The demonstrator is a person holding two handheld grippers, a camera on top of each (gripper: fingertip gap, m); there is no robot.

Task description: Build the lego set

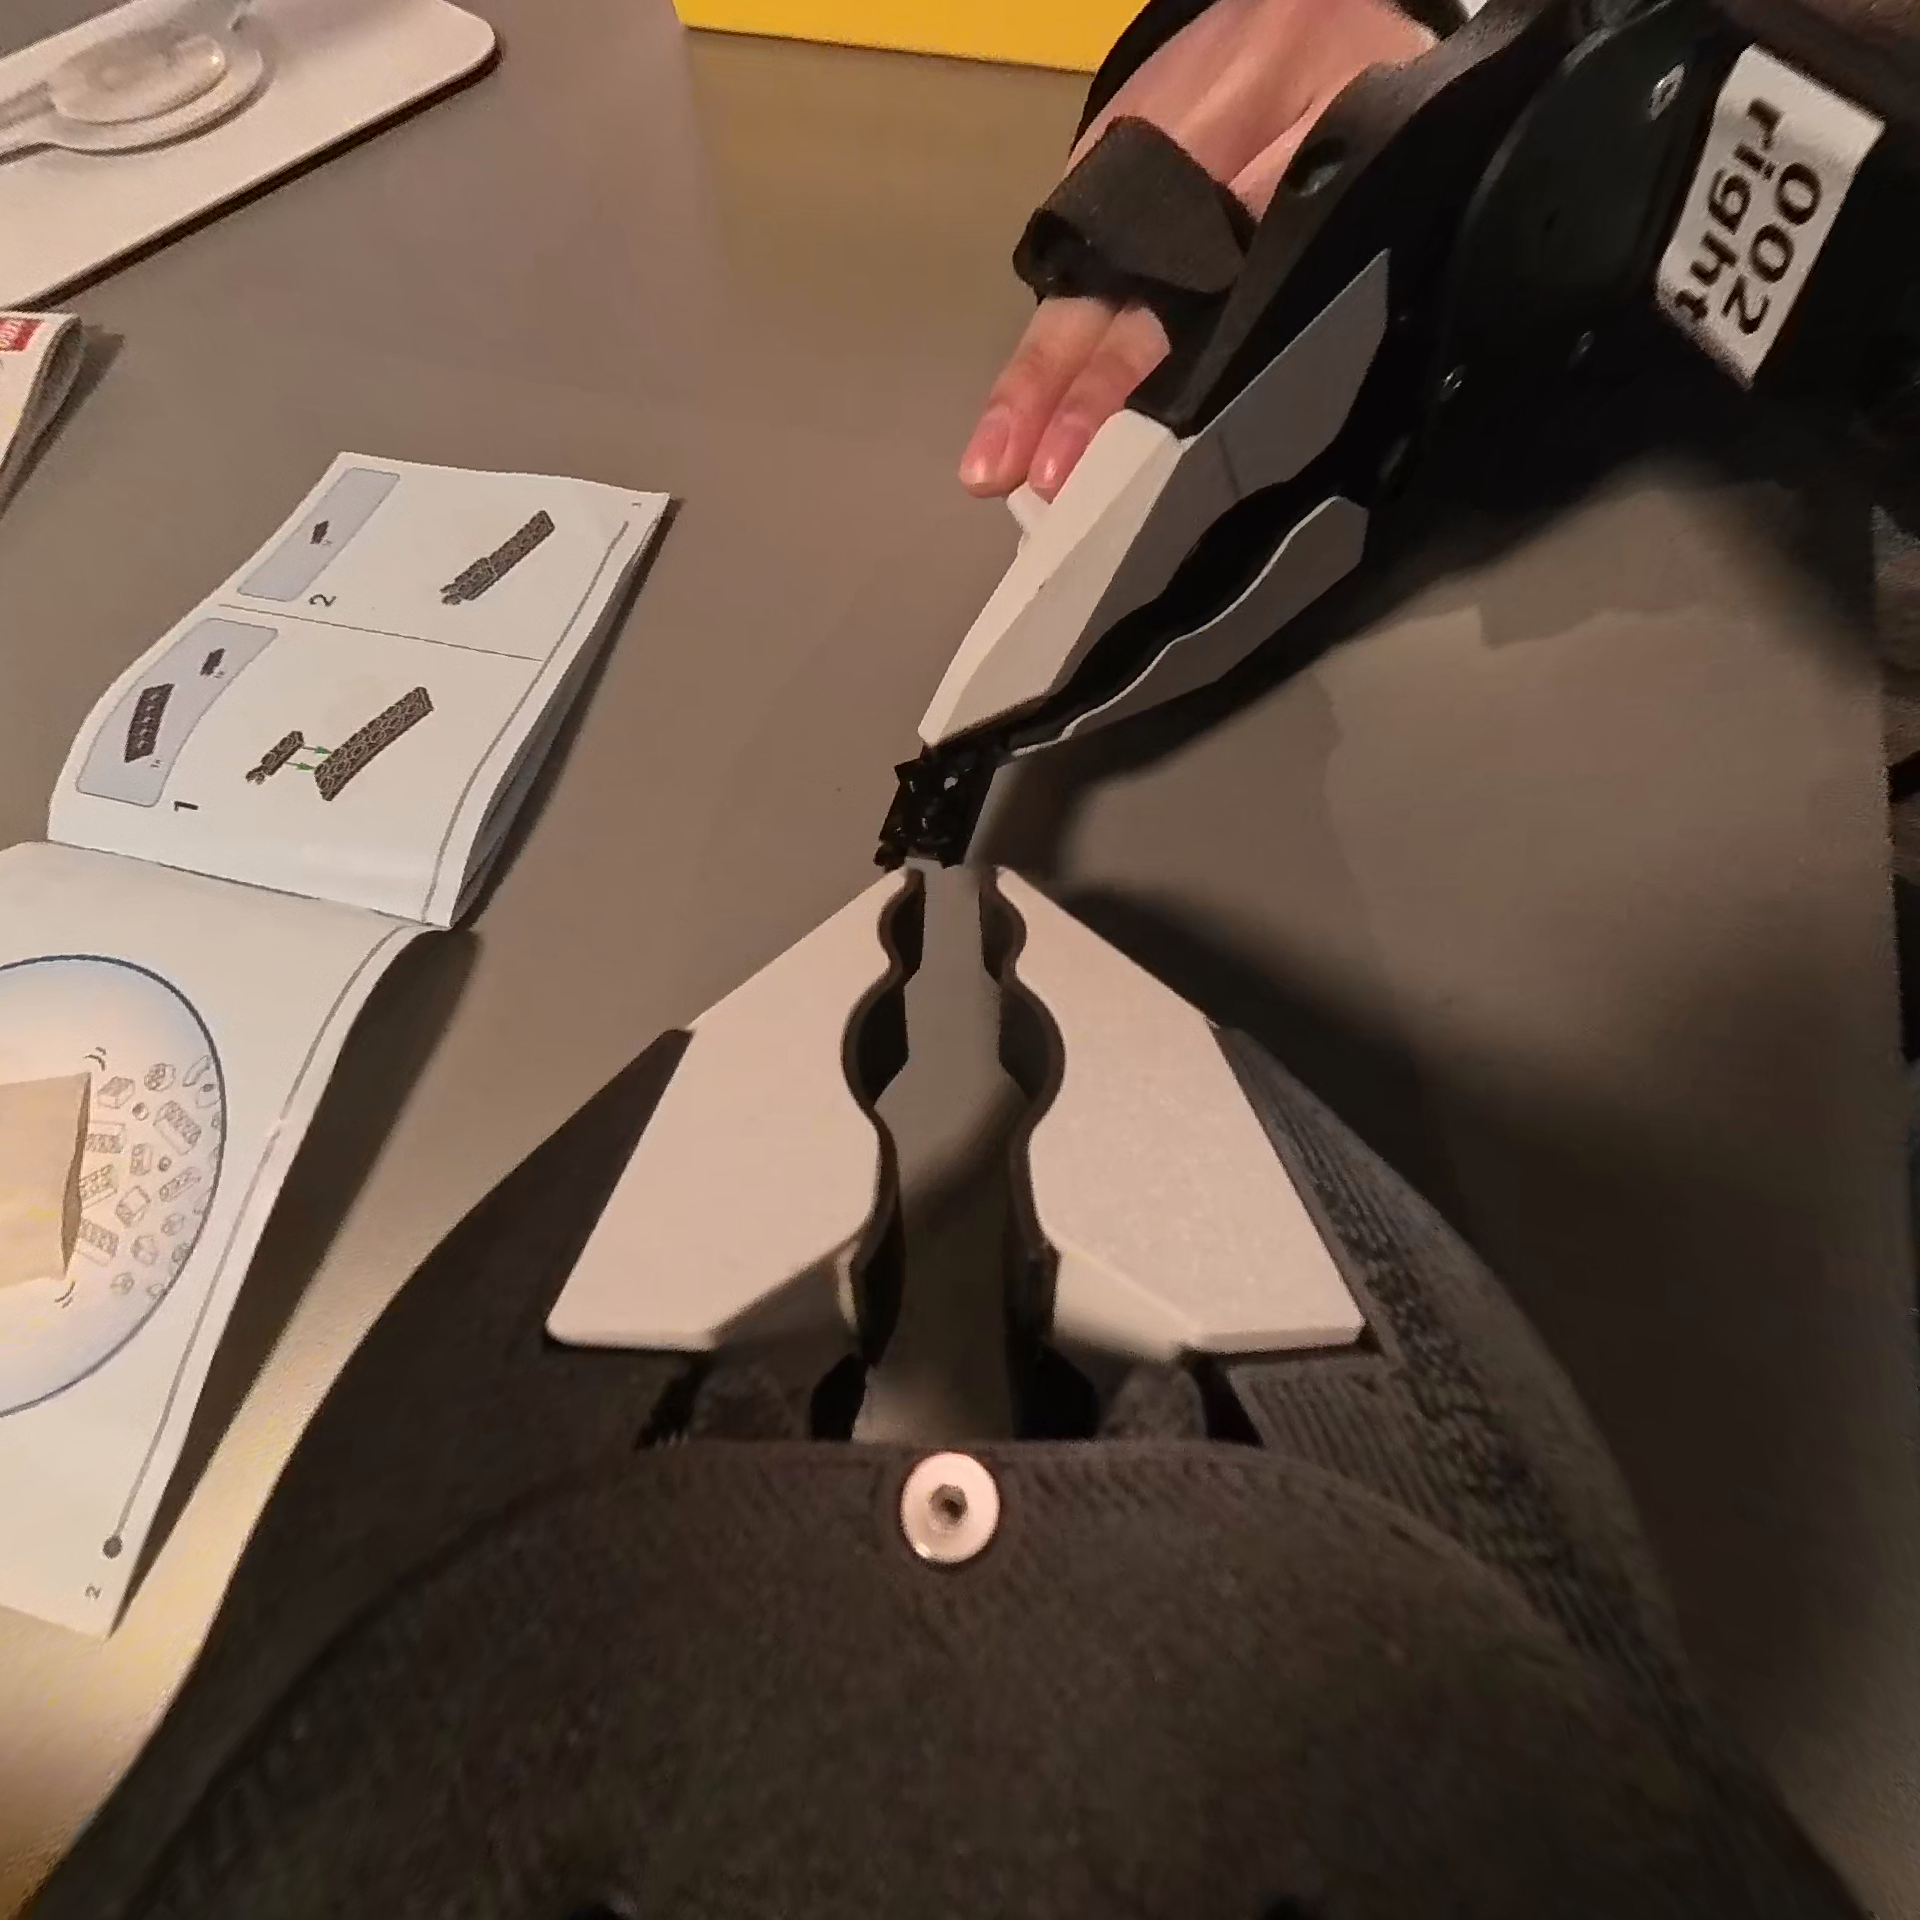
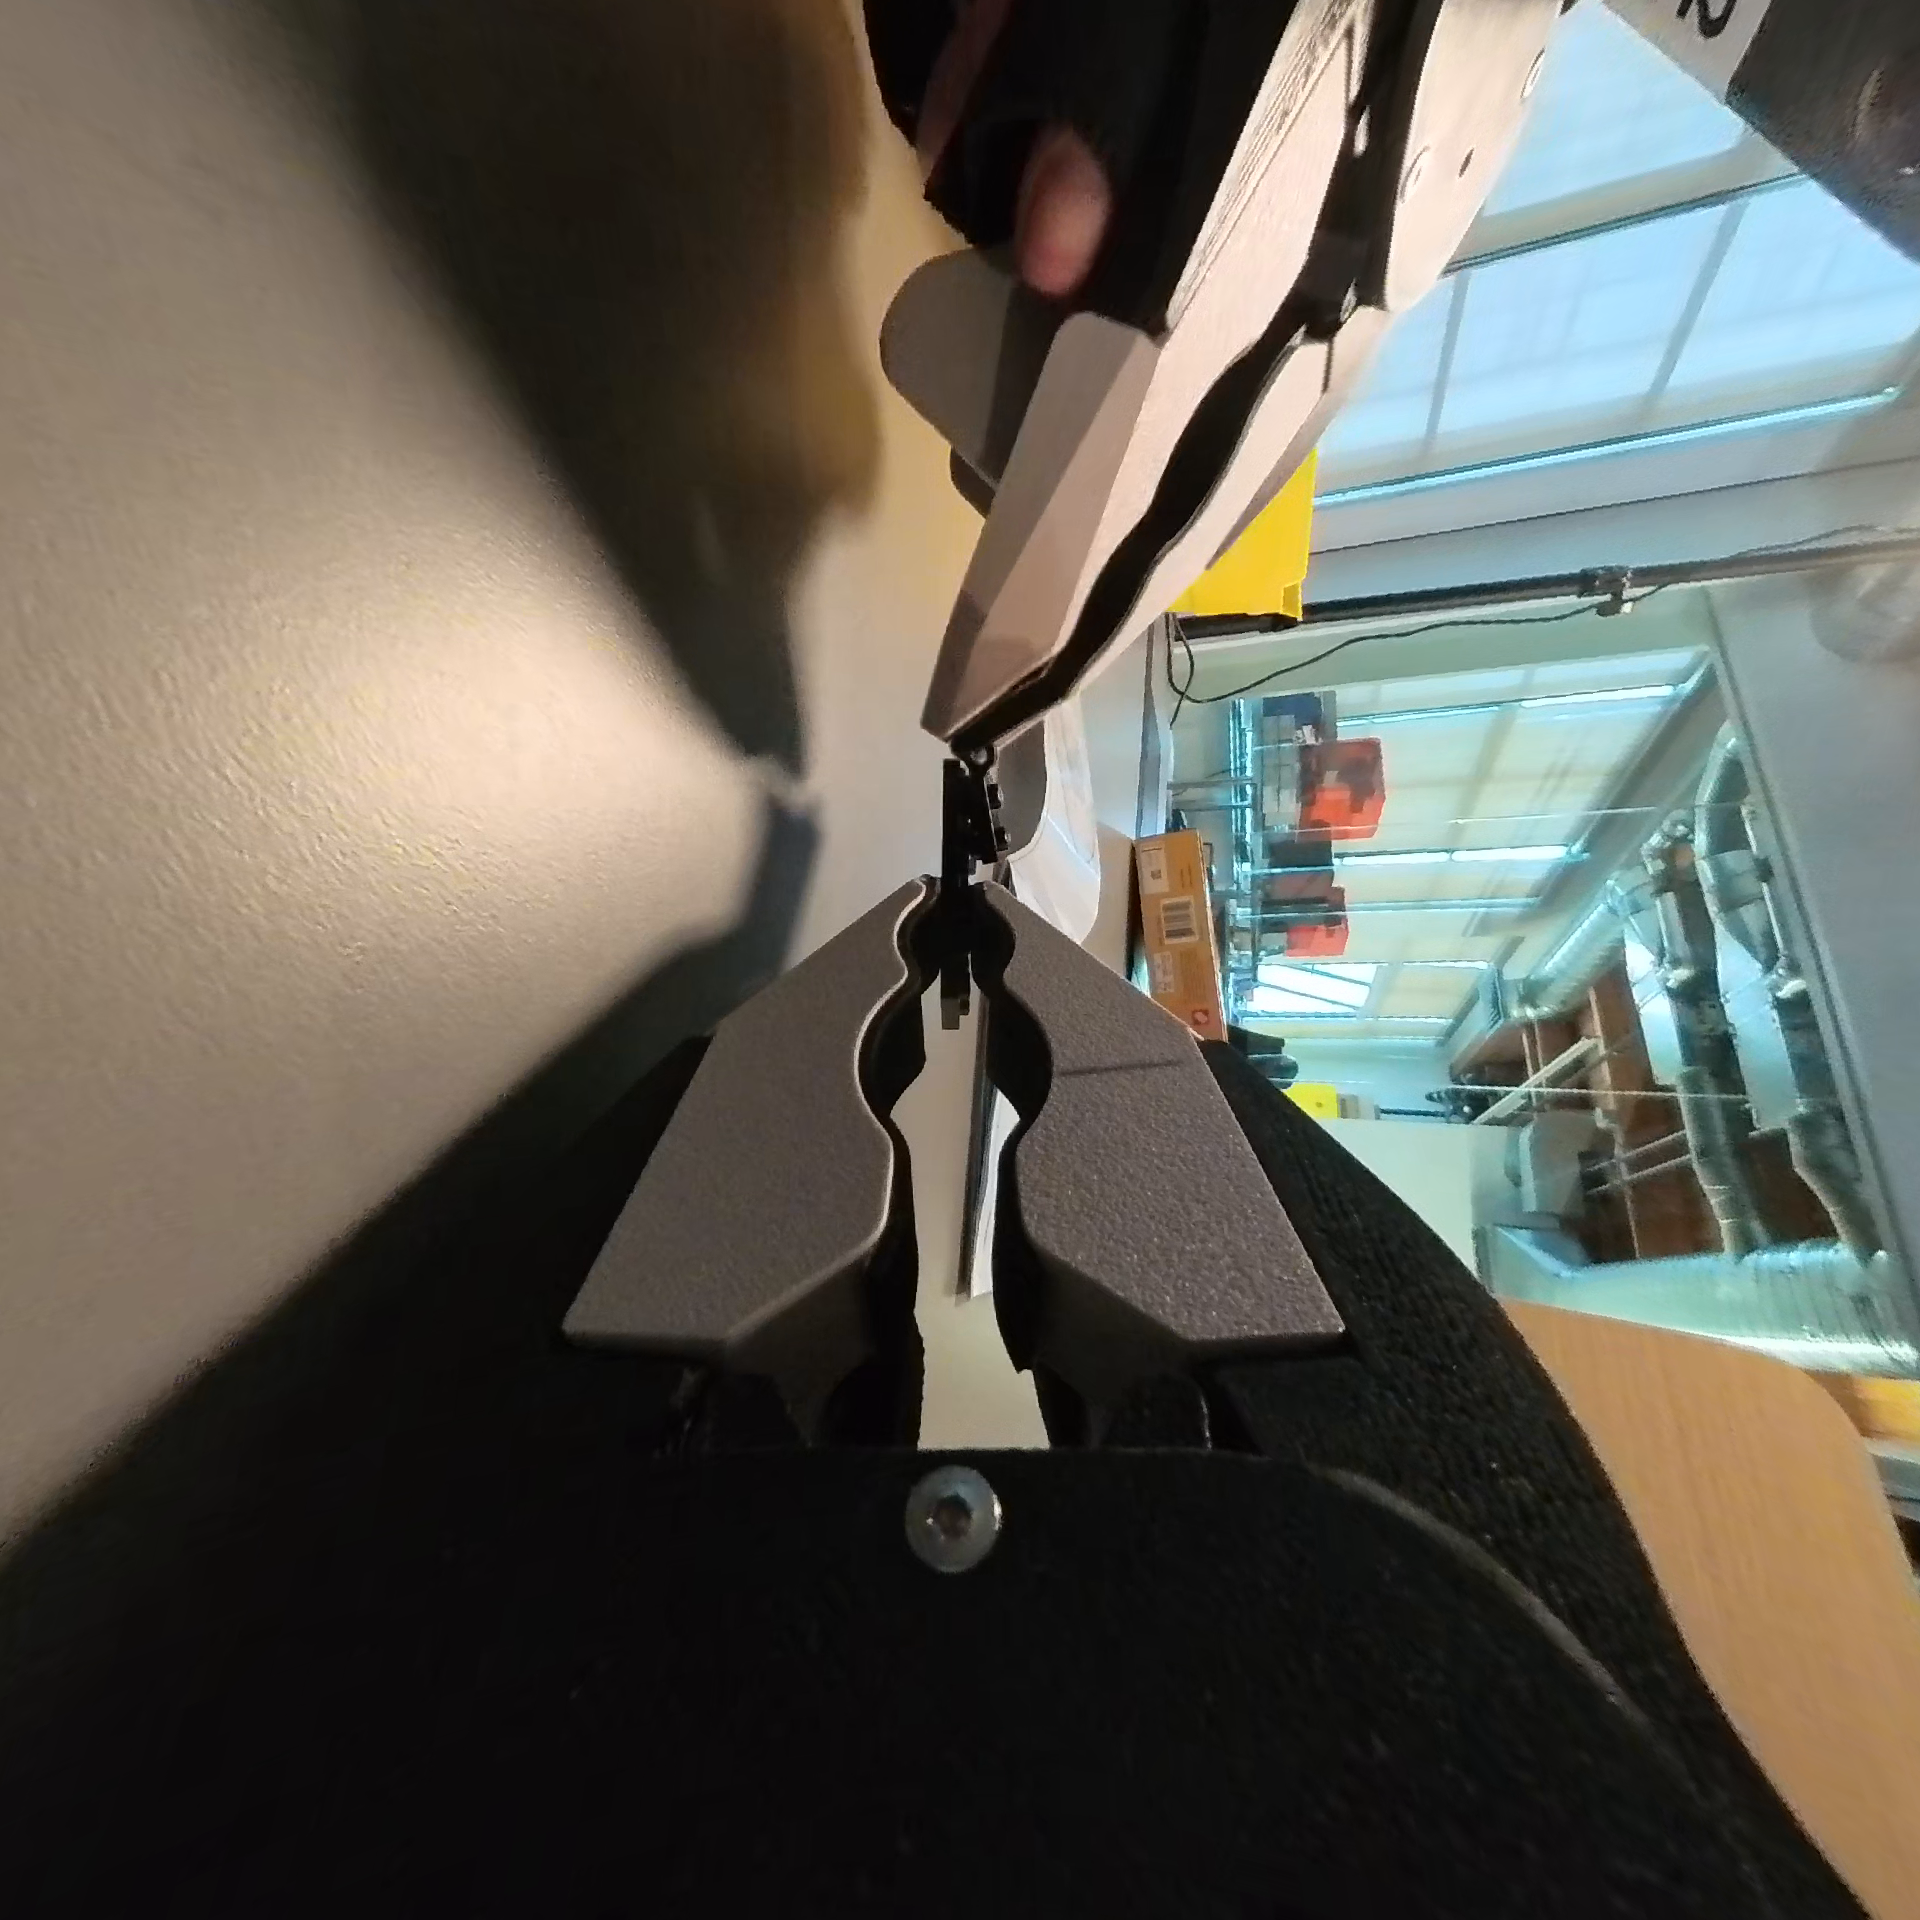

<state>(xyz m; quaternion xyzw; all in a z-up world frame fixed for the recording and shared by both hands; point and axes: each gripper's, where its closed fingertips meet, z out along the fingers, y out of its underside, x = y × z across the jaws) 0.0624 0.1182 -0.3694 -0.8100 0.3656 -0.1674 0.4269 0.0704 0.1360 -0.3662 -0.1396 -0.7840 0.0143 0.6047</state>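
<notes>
Item: small black lego piece (image 1: 928, 808), held in the air above the grey table (image 1: 727, 364), between the tips of both grippers. Right gripper (image 2: 954, 906): fingers nearly closed, pinching the lower end of the piece, which runs down between them; left gripper (image 1: 948, 883): tips narrowly parted at the piece's end in its own view, closed onto its far end in the right wrist view. Also present: open instruction booklet (image 1: 343, 707) lying flat on the table left of the grippers, pale mat (image 1: 208, 156) at the far left corner, yellow box (image 1: 883, 26) at the far edge.
</notes>
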